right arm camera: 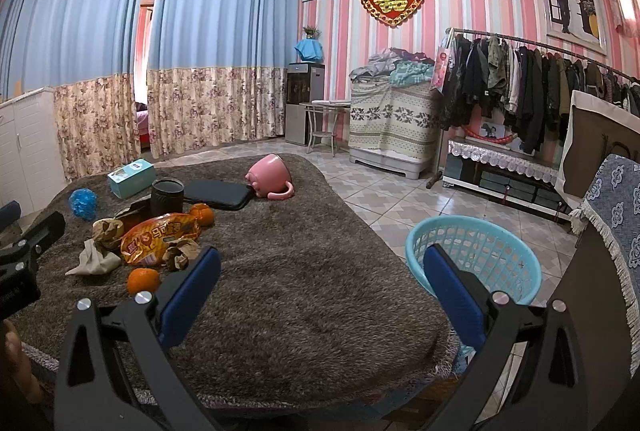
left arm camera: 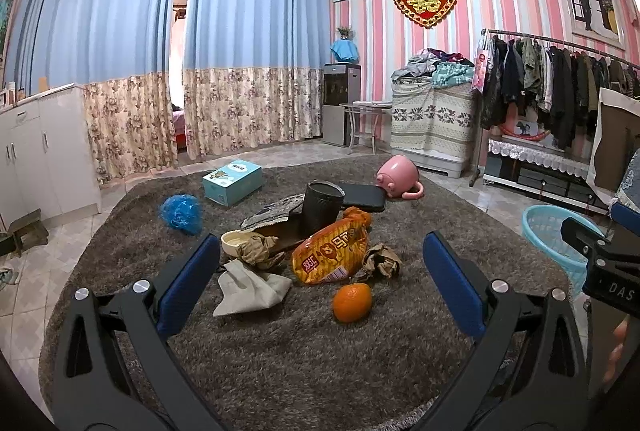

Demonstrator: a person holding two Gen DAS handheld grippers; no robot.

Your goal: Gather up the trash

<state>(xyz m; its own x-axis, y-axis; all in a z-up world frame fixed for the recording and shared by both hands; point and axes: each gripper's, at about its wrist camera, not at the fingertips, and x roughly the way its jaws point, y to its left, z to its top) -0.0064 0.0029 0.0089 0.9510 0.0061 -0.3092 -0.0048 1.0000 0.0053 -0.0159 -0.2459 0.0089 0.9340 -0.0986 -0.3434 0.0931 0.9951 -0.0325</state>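
A pile of litter lies on the brown shaggy cover (left arm camera: 280,359): an orange snack bag (left arm camera: 330,251) (right arm camera: 160,239), two crumpled brown paper balls (left arm camera: 382,261) (left arm camera: 256,249), a grey crumpled cloth or paper (left arm camera: 250,287) and a blue plastic wad (left arm camera: 181,213). An orange (left arm camera: 352,302) (right arm camera: 143,280) sits nearest me. My left gripper (left arm camera: 320,279) hovers open just before the pile, nothing between its fingers. My right gripper (right arm camera: 320,283) stands open over the cover's bare right part, beside a light blue plastic basket (right arm camera: 474,255) (left arm camera: 556,239) on the floor.
A black cup (left arm camera: 322,205), black case (left arm camera: 362,197), tipped pink mug (left arm camera: 398,177), teal box (left arm camera: 232,181), white bowl (left arm camera: 238,241) and a second orange (right arm camera: 202,214) also lie on the cover. A clothes rack (right arm camera: 540,87) and tiled floor (right arm camera: 380,191) are to the right.
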